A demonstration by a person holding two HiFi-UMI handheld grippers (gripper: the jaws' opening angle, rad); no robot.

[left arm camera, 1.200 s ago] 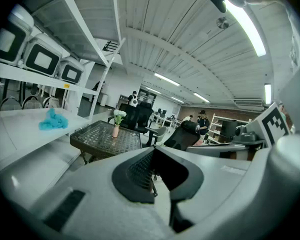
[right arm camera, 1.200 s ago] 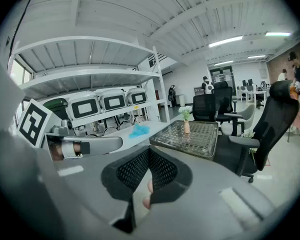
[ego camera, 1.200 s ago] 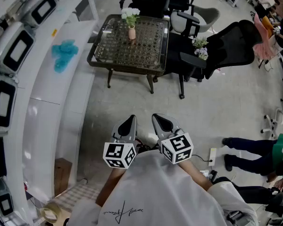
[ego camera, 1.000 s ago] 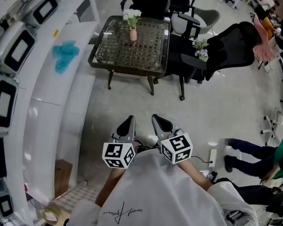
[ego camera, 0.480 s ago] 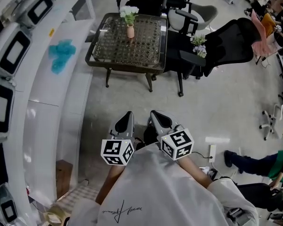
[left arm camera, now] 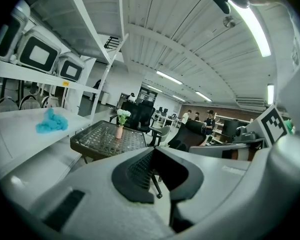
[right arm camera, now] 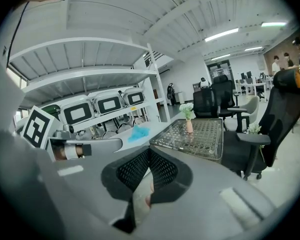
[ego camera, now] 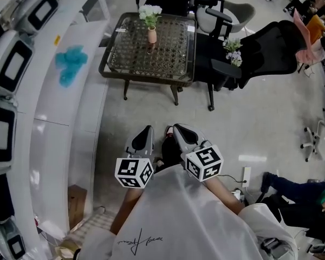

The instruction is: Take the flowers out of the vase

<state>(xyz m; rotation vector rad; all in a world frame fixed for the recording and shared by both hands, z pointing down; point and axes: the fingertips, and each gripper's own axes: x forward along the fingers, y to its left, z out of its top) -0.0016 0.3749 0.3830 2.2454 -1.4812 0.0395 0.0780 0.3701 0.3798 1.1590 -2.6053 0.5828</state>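
1. Pink vase [ego camera: 152, 36], upright, with the white flowers [ego camera: 150, 12] still in it, sits on the lattice-topped table [ego camera: 122, 64] at the top centre of the head view. Over the past second it has hardly shifted in the frame and has grown no larger.
2. A second small bunch [ego camera: 233, 50] lies on the black chair [ego camera: 271, 53] at the upper right, just beside the table. It has also stayed where it was.
3. The clearest change is at the lower right edge. The bystander in dark trousers [ego camera: 284, 186] has drifted further toward the corner, leaving the floor ahead open.
4. The left gripper [ego camera: 147, 131] and right gripper [ego camera: 180, 129] stay side by side at the lower centre, close to the body. They remain well apart from the table.
5. In each gripper view the dark pads meet at the tips with nothing between them, so both tongs are closed and empty.
6. For the task, I judge this as the walk-up only. No flower has been touched, and a pair of jaws would have to part before any stem can be taken.
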